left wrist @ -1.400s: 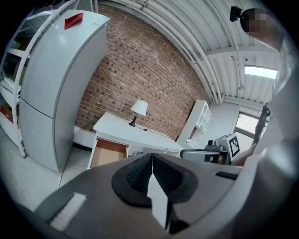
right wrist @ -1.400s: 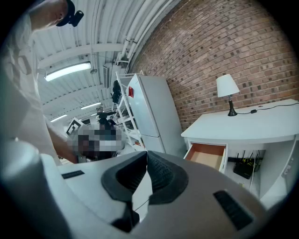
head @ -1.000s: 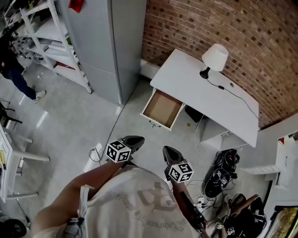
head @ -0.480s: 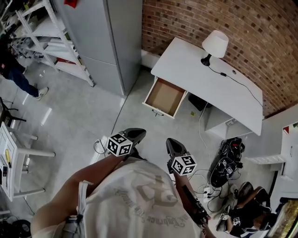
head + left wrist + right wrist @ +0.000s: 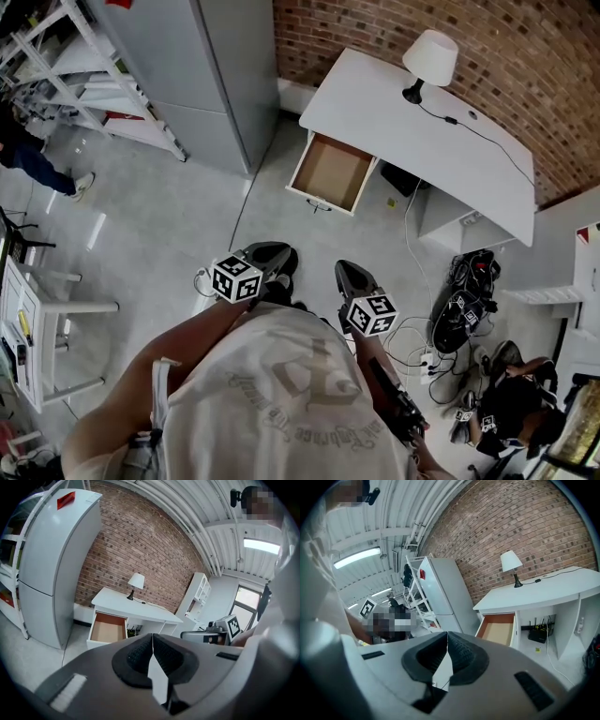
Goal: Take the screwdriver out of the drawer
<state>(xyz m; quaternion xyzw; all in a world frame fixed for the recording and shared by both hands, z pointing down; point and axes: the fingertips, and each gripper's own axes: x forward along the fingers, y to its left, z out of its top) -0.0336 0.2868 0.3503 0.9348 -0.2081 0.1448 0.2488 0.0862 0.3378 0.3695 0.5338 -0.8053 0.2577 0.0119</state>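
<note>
L hand-held gripper (image 5: 274, 257) & R hand-held gripper (image 5: 348, 277) both shut tight, empty. Open drawer (image 5: 330, 174) under bench (image 5: 441, 131) lies far ahead, well apart, approx. equal from both. Screwdriver not visible inside.

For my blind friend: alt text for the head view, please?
From above, a person holds a left gripper and right gripper, standing back from a white desk whose drawer hangs open and looks bare. A lamp stands on the desk, against a brick wall.
</note>
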